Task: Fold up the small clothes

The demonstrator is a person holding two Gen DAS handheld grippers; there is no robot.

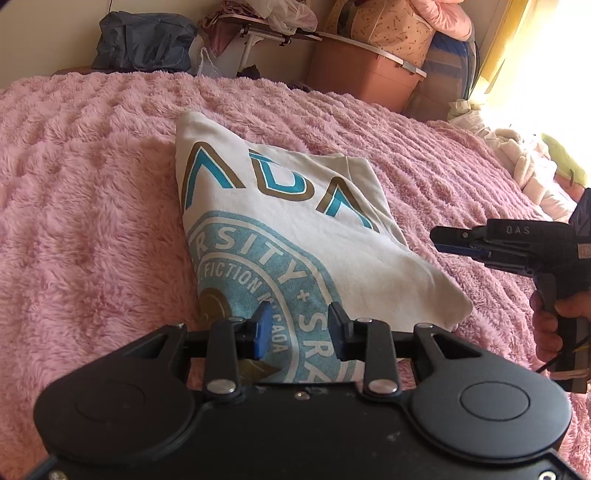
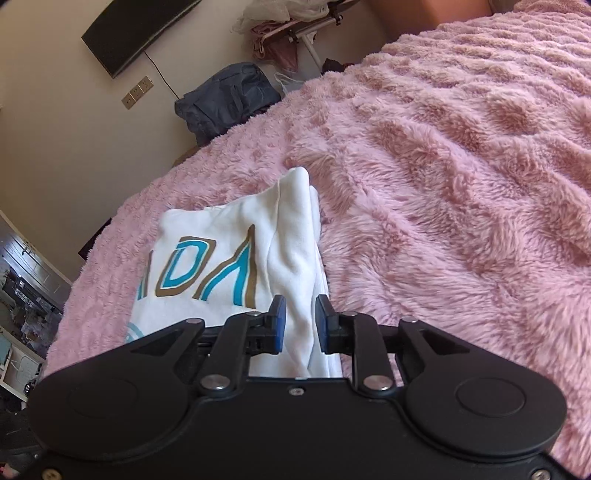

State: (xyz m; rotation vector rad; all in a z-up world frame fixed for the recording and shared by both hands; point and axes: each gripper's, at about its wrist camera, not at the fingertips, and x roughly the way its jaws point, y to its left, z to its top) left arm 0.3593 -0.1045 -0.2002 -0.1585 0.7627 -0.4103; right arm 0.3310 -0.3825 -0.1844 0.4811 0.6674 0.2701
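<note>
- Left wrist view: folded white T-shirt point(image 1: 280, 236) lying flat on a fluffy pink blanket point(image 1: 92, 192), printed with teal and gold letters and a round teal seal.
- Left gripper point(image 1: 298, 330) poised over the near edge of the shirt, blue-padded fingers point(image 1: 263, 328) spread apart, nothing between them.
- Right gripper point(image 1: 448, 238) reaching in from the right edge, held in a hand point(image 1: 550, 325), tip just beside the shirt's right edge, apparently above the blanket; jaw state hard to judge from this side angle.
- Behind the bed: dark blue bag point(image 1: 144, 40), brown bin point(image 1: 364, 77), heap of pale laundry point(image 1: 524, 162).
- Right wrist view: same white T-shirt point(image 2: 229, 266) stretching away on the pink blanket point(image 2: 461, 166), its bunched folded edge point(image 2: 299, 236) running up the middle.
- Right gripper point(image 2: 300, 325) with blue pads point(image 2: 279, 325) slightly apart, straddling that thick white fold; whether pressing it or only near it, cannot tell.
- Wall-mounted dark screen point(image 2: 136, 33) and dark blue bag point(image 2: 225, 99) beyond the bed.
</note>
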